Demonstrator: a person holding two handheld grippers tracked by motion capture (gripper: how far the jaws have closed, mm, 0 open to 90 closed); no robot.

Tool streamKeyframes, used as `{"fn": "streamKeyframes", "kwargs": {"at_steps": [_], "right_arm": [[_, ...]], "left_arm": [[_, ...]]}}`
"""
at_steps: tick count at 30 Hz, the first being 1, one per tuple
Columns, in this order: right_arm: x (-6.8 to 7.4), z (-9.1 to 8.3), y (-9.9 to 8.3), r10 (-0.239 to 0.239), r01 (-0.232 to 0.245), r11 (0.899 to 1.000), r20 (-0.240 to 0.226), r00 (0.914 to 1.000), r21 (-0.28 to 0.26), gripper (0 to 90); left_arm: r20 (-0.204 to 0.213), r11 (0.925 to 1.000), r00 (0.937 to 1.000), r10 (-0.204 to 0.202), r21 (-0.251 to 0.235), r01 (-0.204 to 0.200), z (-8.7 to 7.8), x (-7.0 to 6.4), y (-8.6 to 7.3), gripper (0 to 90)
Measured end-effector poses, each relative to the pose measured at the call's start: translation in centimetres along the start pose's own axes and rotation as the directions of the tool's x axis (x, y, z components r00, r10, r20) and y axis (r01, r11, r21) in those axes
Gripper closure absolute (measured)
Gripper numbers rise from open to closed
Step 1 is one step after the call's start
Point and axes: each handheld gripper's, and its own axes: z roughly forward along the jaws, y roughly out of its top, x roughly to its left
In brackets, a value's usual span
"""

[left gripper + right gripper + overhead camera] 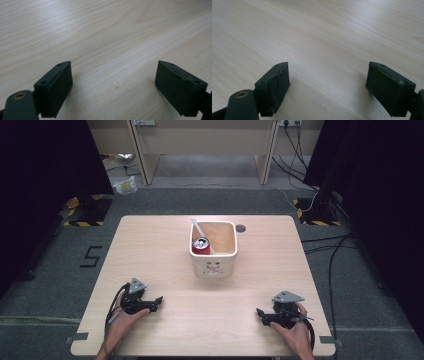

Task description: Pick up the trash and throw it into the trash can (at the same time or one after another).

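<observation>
Down at the near edge of the table [150,340], left gripper [159,300] resting low on the wood, jaws spread wide, nothing between them but bare grain. Same story across the board: right gripper [258,312] parked by the near right corner, jaws wide apart, empty. Well apart from each other, both pointing inward. Farther up, past mid-table, a cream square bin [214,267] standing upright, with a red soda can [201,245] sitting inside at its left and a white straw [198,229] leaning out of the back corner. Looks like either the very start or the finish: no reach under way, can tucked in the bin, nothing loose left on the tabletop.
</observation>
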Motion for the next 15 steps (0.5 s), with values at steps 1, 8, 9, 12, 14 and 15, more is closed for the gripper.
{"fn": "streamKeyframes", "kwargs": {"at_steps": [1,8,9,12,14,15], "right_arm": [[0.10,0.00,-0.02,0.000,0.000,1.000,0.000,1.0000,0.001,18.5],[0.47,0.16,-0.23,0.000,0.000,1.000,0.000,1.0000,-0.011,14.2],[0.50,0.15,-0.25,-0.001,0.001,1.000,0.004,1.0000,-0.013,14.0],[0.53,0.15,-0.26,0.000,0.000,1.000,0.007,1.0000,-0.013,13.8],[0.54,0.15,-0.26,0.000,0.000,1.000,0.007,1.0000,-0.013,13.8],[0.55,0.15,-0.26,0.000,0.000,1.000,0.007,1.0000,-0.012,13.8]], "left_arm": [[0.000,1.0000,1.0000,0.000,0.000,0.000,0.00,0.00,0.00,13.6],[0.000,1.0000,1.0000,0.000,0.000,0.000,0.00,0.00,0.00,13.6],[0.000,1.0000,1.0000,0.000,0.000,0.000,0.00,0.00,0.00,13.6],[0.000,1.0000,1.0000,0.000,0.000,0.000,0.00,0.00,0.00,13.6],[0.000,1.0000,1.0000,0.001,0.000,-0.001,-0.01,0.00,0.00,13.6],[0.000,1.0000,1.0000,0.000,0.000,0.000,0.00,0.00,0.00,13.6]]}}
